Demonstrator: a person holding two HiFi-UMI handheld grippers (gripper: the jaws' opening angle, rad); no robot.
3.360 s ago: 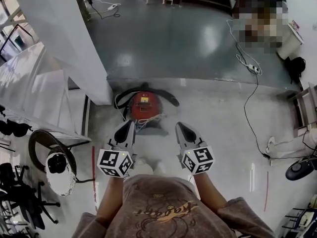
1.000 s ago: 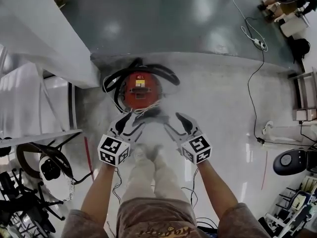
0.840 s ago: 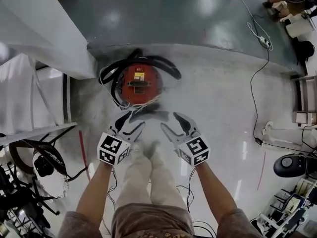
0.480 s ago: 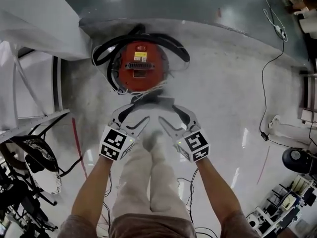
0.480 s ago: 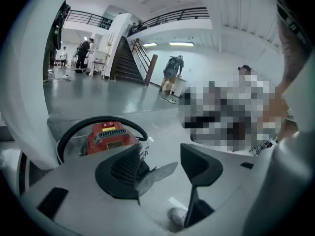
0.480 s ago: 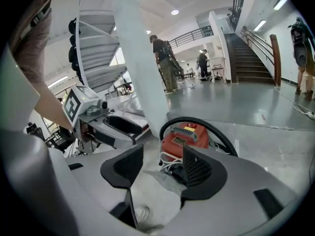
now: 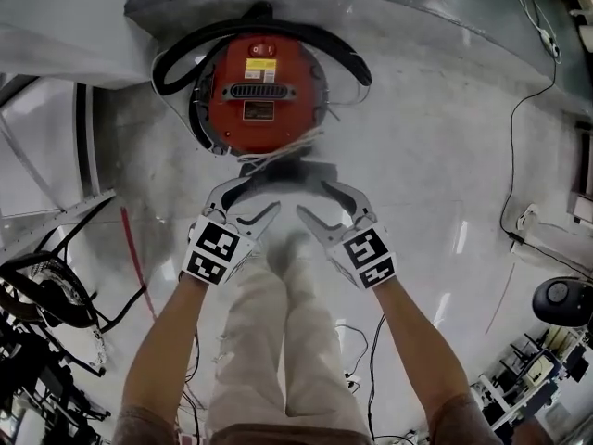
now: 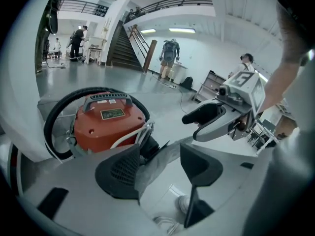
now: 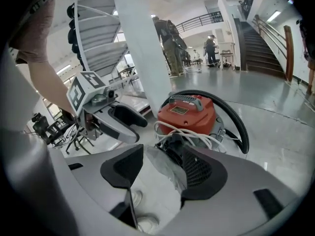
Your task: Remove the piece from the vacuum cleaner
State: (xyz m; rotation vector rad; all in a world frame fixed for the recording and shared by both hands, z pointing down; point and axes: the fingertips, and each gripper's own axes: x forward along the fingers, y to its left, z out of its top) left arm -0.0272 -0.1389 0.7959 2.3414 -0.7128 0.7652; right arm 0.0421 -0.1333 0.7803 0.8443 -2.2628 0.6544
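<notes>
A red canister vacuum cleaner [image 7: 264, 91] stands on the floor with a black hose [image 7: 347, 54] looped round it and a white cord [image 7: 278, 151] at its front. A dark grey piece [image 7: 289, 172] sticks out from the front port towards me. My left gripper [image 7: 248, 204] is open just short of that piece on its left. My right gripper [image 7: 331, 206] is open on its right. In the left gripper view the grey piece [image 8: 158, 157] lies between the spread pads, untouched. The right gripper view shows the piece [image 9: 165, 165] the same way.
A white staircase wall [image 7: 56, 17] rises at the left, close to the vacuum. Black stands and cables [image 7: 42, 286] crowd the lower left. A cable [image 7: 517, 221] and a round black base [image 7: 561, 299] lie at the right. My shoes [image 7: 287, 248] are just behind the grippers. People stand far off.
I have stepped closer, so the vacuum looms larger. Both grippers have come forward to the grey piece at its front and stay open.
</notes>
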